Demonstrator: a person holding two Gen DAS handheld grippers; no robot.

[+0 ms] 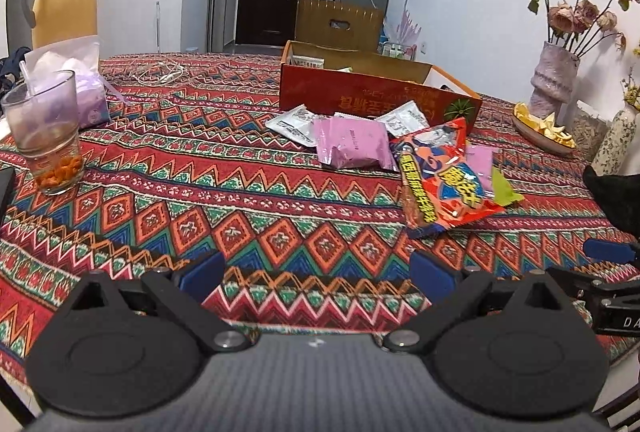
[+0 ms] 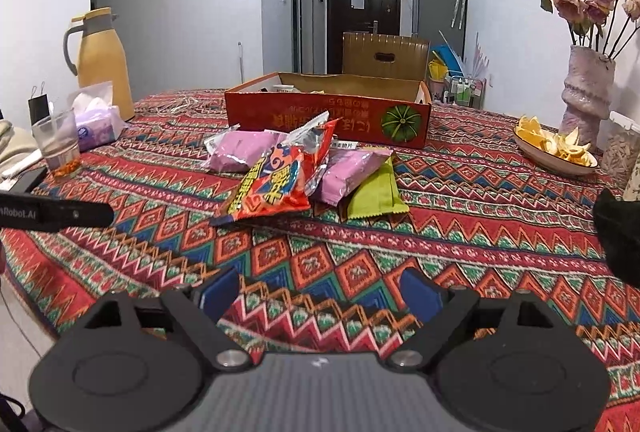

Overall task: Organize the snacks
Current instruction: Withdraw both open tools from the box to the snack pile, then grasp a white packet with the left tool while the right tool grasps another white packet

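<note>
Fingers of both grippers stand spread wide with nothing between them: the left gripper (image 1: pixel 318 268) and the right gripper (image 2: pixel 320 288) hover low over the patterned bench (image 2: pixel 460 232). Ahead of both lies the snack pile, the red packet (image 2: pixel 272 186) on top of pink packets (image 2: pixel 348 172) and a green packet (image 2: pixel 376 192), just before the open red box (image 2: pixel 328 116). The red packet's long axis slants toward the right gripper, which faces it squarely; from the left gripper it lies off to the right.
</note>
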